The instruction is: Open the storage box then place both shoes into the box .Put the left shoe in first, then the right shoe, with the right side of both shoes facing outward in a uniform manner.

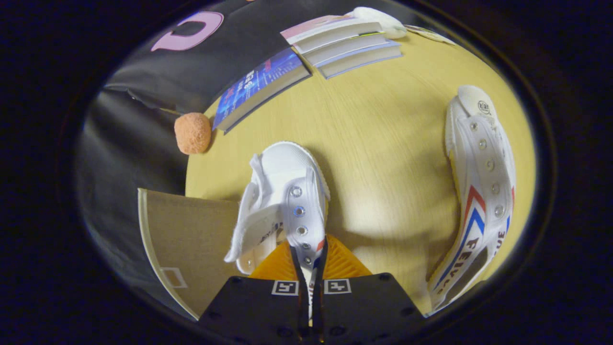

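My gripper (310, 261) is shut on the eyelet flap of a white canvas shoe (287, 201), which hangs from the fingers with its toe pointing away over the yellow wooden table (383, 143). A second white shoe (479, 191) with red and blue stripes lies on its side on the table, off to the right of the fingers. To the left of the held shoe, a brown cardboard panel with a clear rim (184, 239), apparently part of the storage box, shows near the table's edge.
Several books (345, 45) lie at the far side of the table, with a blue-covered one (261, 86) closer. An orange fuzzy ball (192, 132) sits at the table's left edge by the black cloth wall. A white soft object (380, 20) rests behind the books.
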A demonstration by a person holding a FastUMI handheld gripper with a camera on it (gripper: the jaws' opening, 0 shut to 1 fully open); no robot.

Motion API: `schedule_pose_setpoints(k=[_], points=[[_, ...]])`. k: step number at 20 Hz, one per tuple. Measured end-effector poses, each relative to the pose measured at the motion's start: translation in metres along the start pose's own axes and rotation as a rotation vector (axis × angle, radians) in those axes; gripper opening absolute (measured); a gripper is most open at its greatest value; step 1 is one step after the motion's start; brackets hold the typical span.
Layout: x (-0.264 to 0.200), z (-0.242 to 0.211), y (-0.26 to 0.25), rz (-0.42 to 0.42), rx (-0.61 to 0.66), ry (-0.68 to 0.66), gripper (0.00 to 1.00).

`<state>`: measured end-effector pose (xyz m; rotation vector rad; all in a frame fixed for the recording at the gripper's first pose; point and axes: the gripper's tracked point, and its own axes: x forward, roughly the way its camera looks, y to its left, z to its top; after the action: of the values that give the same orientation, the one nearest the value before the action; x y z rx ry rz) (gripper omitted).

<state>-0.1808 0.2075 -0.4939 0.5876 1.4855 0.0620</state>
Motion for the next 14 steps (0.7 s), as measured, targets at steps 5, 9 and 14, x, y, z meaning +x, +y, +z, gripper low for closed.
schedule_pose_setpoints(k=[5, 9, 14], points=[[-0.047, 0.030, 0.047, 0.116, 0.052, -0.083, 0.05], [-0.089, 0.055, 0.099, 0.189, -0.008, -0.174, 0.05], [-0.122, 0.051, 0.175, 0.294, -0.050, -0.193, 0.05]])
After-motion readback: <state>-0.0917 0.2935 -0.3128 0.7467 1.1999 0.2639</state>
